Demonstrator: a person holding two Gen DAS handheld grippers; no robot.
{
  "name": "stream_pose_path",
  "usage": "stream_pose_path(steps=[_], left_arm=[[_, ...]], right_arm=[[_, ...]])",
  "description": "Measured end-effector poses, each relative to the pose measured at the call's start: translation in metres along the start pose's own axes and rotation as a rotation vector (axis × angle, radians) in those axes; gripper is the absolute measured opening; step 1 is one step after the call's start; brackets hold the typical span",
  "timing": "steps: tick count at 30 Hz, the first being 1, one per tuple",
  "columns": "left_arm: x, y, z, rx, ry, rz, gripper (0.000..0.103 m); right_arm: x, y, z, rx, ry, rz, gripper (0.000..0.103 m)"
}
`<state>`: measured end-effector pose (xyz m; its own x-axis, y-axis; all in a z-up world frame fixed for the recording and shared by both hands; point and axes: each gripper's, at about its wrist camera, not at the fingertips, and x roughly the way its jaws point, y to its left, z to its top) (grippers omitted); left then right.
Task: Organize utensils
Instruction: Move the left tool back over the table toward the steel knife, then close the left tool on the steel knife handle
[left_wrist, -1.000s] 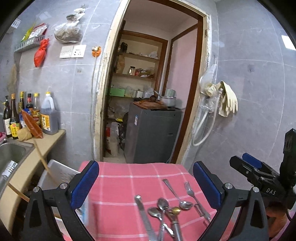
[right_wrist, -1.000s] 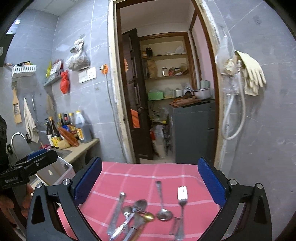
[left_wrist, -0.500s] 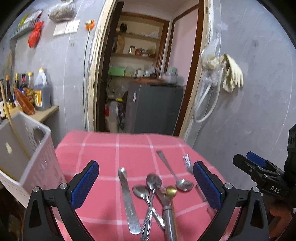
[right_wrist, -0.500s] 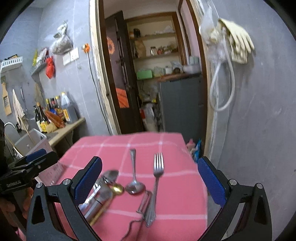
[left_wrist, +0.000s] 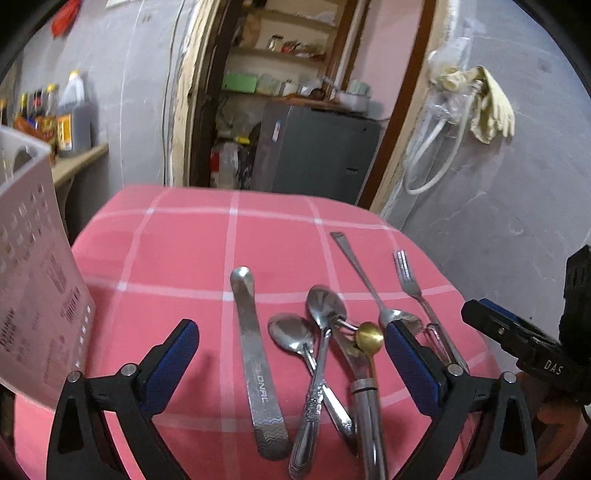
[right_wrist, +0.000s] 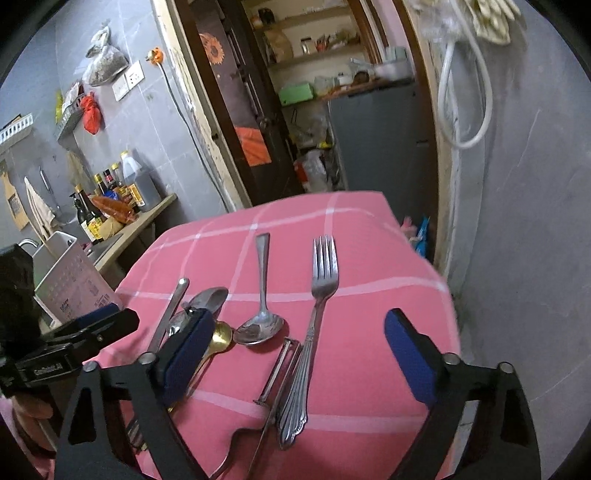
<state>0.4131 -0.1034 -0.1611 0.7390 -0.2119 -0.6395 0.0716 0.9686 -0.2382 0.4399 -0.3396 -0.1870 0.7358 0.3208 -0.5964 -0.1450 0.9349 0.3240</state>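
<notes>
Pink cloth (left_wrist: 177, 258) holds piled utensils (left_wrist: 325, 354), handles seemingly cropped; both tongs closing, empty.

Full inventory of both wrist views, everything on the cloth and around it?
Tablecloth: 1, pink checked, on table.
Fork: 1, steel, right side of cloth.
Peeler: 1, steel, beside fork handle.
Spoons: 3 steel, mid-cloth, two overlapping.
Small spoon: 1, gold, on the pile.
Flat utensil: 1, steel, left of pile.
Basket: 1, white, left edge.
Bottles: several, counter.
Gloves: pale yellow, wall.
Left claw: blue pads, closing, nothing gripped.
Right claw: blue pads, closing, nothing gripped.
</notes>
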Motion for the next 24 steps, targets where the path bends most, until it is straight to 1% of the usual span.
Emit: stream_pose_path(steps=[1, 3, 4, 5, 6, 7, 8, 10, 15, 18, 21, 24], left_arm=[[0.004, 0.002, 0.0, -0.01, 0.011, 0.001, 0.092], [0.013, 0.007, 0.001, -0.036, 0.042, 0.007, 0.086], [0.017, 0.009, 0.002, -0.045, 0.054, 0.01, 0.082], [0.02, 0.012, 0.002, -0.056, 0.067, 0.011, 0.079], [0.024, 0.014, 0.003, -0.068, 0.081, 0.013, 0.075], [0.03, 0.018, 0.003, -0.084, 0.105, 0.015, 0.07], [0.033, 0.02, 0.002, -0.093, 0.116, 0.014, 0.068], [0.042, 0.026, 0.001, -0.121, 0.155, 0.017, 0.06], [0.048, 0.023, 0.005, -0.093, 0.157, 0.027, 0.057], [0.053, 0.02, 0.01, -0.064, 0.169, 0.028, 0.056], [0.062, 0.017, 0.019, -0.043, 0.186, 0.044, 0.053], [0.068, 0.017, 0.026, -0.041, 0.193, 0.054, 0.051]], right_arm=[[0.006, -0.001, 0.0, 0.009, 0.018, 0.008, 0.076], [0.016, -0.003, 0.0, 0.02, 0.048, 0.012, 0.066], [0.021, -0.004, 0.0, 0.026, 0.065, 0.014, 0.064], [0.026, -0.005, 0.0, 0.03, 0.078, 0.018, 0.059], [0.03, -0.005, 0.0, 0.032, 0.09, 0.019, 0.055], [0.035, -0.005, 0.0, 0.036, 0.102, 0.023, 0.054], [0.04, -0.006, 0.0, 0.041, 0.114, 0.029, 0.052], [0.046, -0.008, 0.001, 0.048, 0.125, 0.034, 0.049], [0.064, -0.011, 0.013, 0.039, 0.154, 0.046, 0.045], [0.078, -0.01, 0.023, 0.019, 0.174, 0.065, 0.044], [0.085, -0.01, 0.031, 0.002, 0.184, 0.08, 0.044], [0.09, -0.014, 0.036, -0.013, 0.198, 0.098, 0.044]])
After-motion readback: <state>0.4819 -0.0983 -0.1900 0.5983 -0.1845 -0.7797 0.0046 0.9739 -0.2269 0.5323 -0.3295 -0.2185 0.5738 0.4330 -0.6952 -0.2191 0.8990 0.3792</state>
